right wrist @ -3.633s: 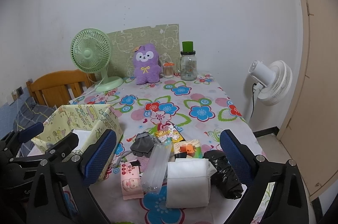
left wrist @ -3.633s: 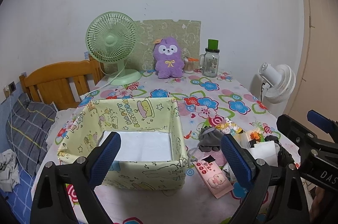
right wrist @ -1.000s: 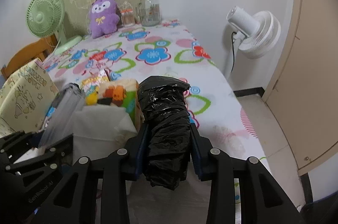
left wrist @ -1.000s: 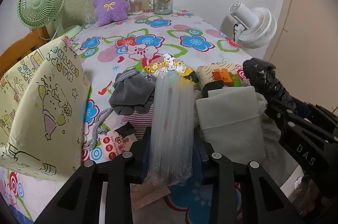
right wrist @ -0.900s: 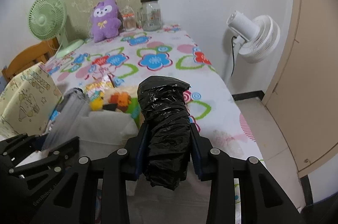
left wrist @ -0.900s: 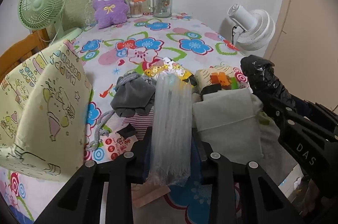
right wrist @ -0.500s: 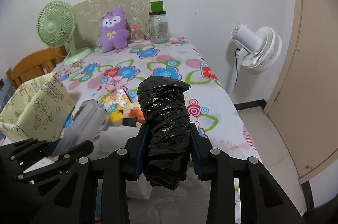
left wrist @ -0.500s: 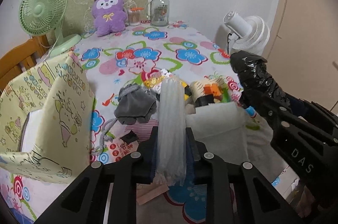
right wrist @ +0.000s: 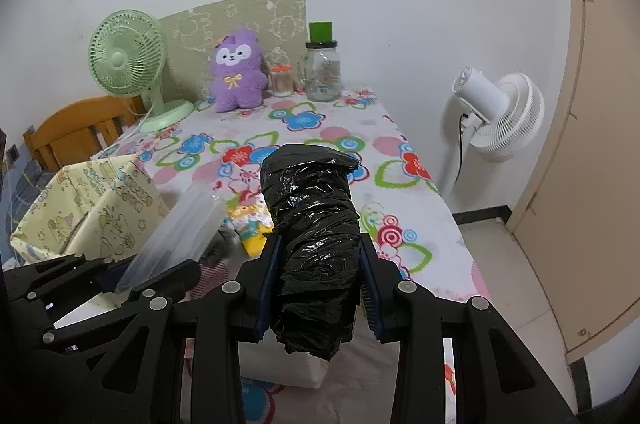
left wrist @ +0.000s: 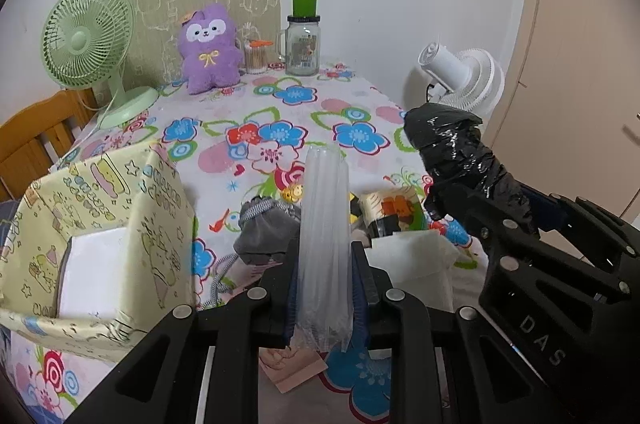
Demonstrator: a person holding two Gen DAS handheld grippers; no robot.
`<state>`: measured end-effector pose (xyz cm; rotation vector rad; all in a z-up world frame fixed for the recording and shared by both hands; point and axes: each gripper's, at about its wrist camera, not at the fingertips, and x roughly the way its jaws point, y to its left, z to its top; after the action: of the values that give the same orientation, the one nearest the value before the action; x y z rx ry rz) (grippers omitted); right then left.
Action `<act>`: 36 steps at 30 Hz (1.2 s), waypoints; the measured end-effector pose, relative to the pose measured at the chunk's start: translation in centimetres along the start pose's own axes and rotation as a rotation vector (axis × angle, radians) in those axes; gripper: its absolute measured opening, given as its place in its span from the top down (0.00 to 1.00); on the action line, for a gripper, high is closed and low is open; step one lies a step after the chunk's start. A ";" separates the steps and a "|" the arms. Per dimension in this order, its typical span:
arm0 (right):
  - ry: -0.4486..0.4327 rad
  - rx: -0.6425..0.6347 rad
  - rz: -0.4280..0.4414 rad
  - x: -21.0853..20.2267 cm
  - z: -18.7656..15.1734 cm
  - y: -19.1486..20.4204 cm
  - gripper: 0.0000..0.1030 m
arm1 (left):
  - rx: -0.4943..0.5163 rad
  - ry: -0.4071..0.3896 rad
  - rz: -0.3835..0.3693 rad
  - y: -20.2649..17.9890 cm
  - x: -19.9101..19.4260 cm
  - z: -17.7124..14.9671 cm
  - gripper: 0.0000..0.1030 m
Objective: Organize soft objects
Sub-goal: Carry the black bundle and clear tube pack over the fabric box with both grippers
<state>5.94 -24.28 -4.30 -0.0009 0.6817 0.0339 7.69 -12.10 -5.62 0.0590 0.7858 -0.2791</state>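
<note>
Holding one soft item apiece, the left gripper (left wrist: 322, 288) is clamped on a clear plastic roll (left wrist: 325, 224) and the right gripper (right wrist: 319, 284) on a black bag roll (right wrist: 314, 224), both raised above the table (left wrist: 280, 111). Gripped low, each roll juts forward past its fingers, probably ready for dropping into the yellow fabric box (left wrist: 132, 224) to the left, beside the remaining pile.

My left wrist camera looks forward along its fingers (left wrist: 362, 288) from the near edge of the counter (left wrist: 280, 111), slightly downward, toward the far wall. My right wrist camera sits just to its right, facing the same way and angled a little left. Both views share the box (left wrist: 120, 224), the plush (left wrist: 208, 51), the jar (right wrist: 323, 71) and both fans; each also catches the other gripper close by.
</note>
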 end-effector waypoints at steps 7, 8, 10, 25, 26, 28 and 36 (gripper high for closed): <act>-0.016 -0.009 0.001 -1.0 1.1 0.9 0.61 | -0.001 -0.020 0.004 0.6 -1.1 0.9 0.79; -0.019 -0.011 0.001 -1.1 1.2 1.0 0.61 | -0.002 -0.022 0.005 0.8 -1.4 1.1 0.79; -0.023 -0.013 0.001 -1.3 1.6 1.3 0.61 | -0.003 -0.029 0.010 1.0 -1.8 1.2 0.79; -0.051 -0.043 0.032 -2.6 4.1 4.4 0.61 | -0.019 -0.078 0.058 3.9 -4.7 2.5 0.79; -0.053 -0.046 0.034 -2.7 4.2 4.6 0.61 | -0.021 -0.079 0.059 4.0 -4.8 2.6 0.79; -0.057 -0.053 0.041 -2.8 4.6 5.2 0.61 | -0.026 -0.084 0.066 4.6 -5.1 2.7 0.79; -0.063 -0.074 0.068 -2.8 5.7 7.5 0.61 | -0.040 -0.095 0.101 6.9 -6.0 3.1 0.79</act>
<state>7.10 -16.77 1.92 -0.0477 0.6171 0.1237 7.65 -4.60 0.39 0.0474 0.6918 -0.1687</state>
